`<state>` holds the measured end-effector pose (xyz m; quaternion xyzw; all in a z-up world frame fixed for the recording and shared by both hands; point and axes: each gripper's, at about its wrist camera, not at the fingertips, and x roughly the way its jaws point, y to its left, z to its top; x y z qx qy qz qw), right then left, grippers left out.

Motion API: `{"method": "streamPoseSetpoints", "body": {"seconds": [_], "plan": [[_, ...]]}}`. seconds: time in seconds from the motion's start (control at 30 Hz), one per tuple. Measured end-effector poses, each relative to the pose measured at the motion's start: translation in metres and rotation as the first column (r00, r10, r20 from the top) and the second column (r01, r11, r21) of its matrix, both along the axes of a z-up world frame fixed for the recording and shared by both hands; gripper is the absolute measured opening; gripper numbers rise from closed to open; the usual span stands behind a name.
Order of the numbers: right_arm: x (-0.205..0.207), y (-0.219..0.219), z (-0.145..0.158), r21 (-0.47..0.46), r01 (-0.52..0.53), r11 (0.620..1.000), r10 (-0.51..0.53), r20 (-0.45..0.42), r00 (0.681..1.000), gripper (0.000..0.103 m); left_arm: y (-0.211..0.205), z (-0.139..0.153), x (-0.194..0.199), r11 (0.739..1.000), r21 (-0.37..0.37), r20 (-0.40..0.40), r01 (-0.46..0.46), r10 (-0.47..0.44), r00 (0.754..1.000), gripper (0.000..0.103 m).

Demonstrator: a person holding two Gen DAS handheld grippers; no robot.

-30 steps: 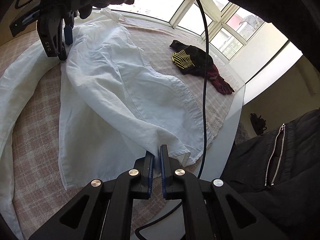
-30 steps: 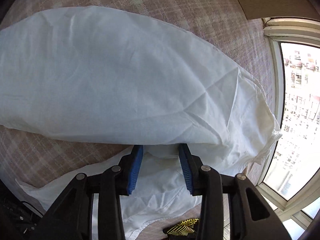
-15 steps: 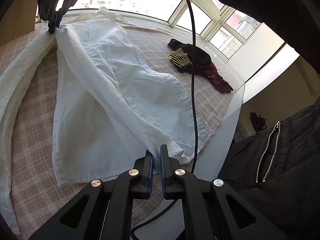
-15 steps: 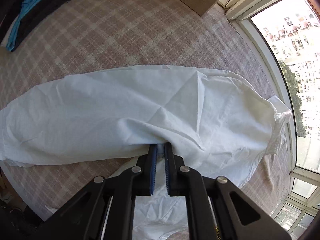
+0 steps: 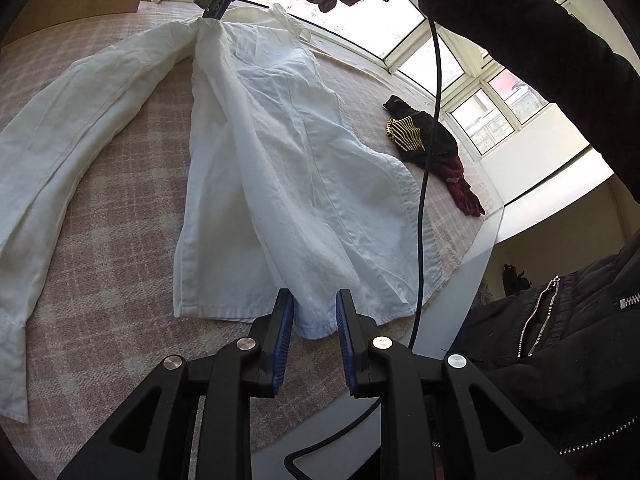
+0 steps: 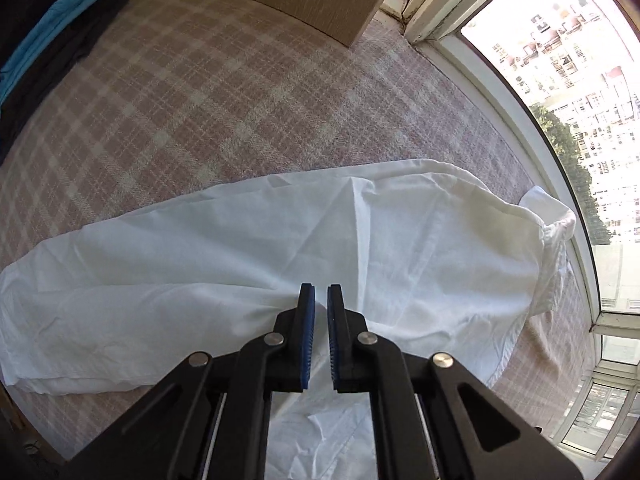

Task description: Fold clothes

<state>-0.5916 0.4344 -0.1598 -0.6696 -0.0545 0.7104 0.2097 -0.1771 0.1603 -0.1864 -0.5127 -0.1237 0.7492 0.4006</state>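
Shirt (image 5: 288, 168) half folded lengthwise: right fingers (image 6: 321, 300) pinch its shoulder, left fingers (image 5: 311, 312) stand open around the hem; next, flatten the fold.

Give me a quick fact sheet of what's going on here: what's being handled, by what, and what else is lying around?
Item handled: white shirt, spread on a pink checked cover
Left gripper: open, the shirt's hem lying loose between its blue pads
Right gripper: shut on the shirt near the shoulder, at the top of a sleeve
Sleeve: stretched out to one side
Also on the cover: dark clothes pile with yellow stripes; dark and blue garments at the far edge
Fold state: one side lifted into a ridge, not yet folded
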Motion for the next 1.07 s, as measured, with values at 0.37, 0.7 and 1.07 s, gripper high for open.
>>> {"method": "streamPoseSetpoints", "body": {"seconds": [0.37, 0.7, 1.07], "plan": [[0.048, -0.047, 0.034, -0.201, -0.052, 0.978, 0.044, -0.043, 0.998, 0.009, -0.046, -0.005, -0.032, 0.964, -0.186, -0.041, -0.191, 0.186, 0.982, 0.028], [0.062, -0.035, -0.053, -0.308, 0.150, 0.940, -0.093, 0.192, 0.977, 0.013, -0.009, -0.012, -0.031, 0.990, -0.141, -0.036, -0.019, 0.014, 0.999, 0.013], [0.065, -0.007, -0.065, -0.077, 0.444, 0.893, -0.405, 0.292, 0.866, 0.013, -0.002, -0.004, -0.026, 0.993, -0.074, -0.058, 0.098, -0.102, 0.993, 0.011]]}}
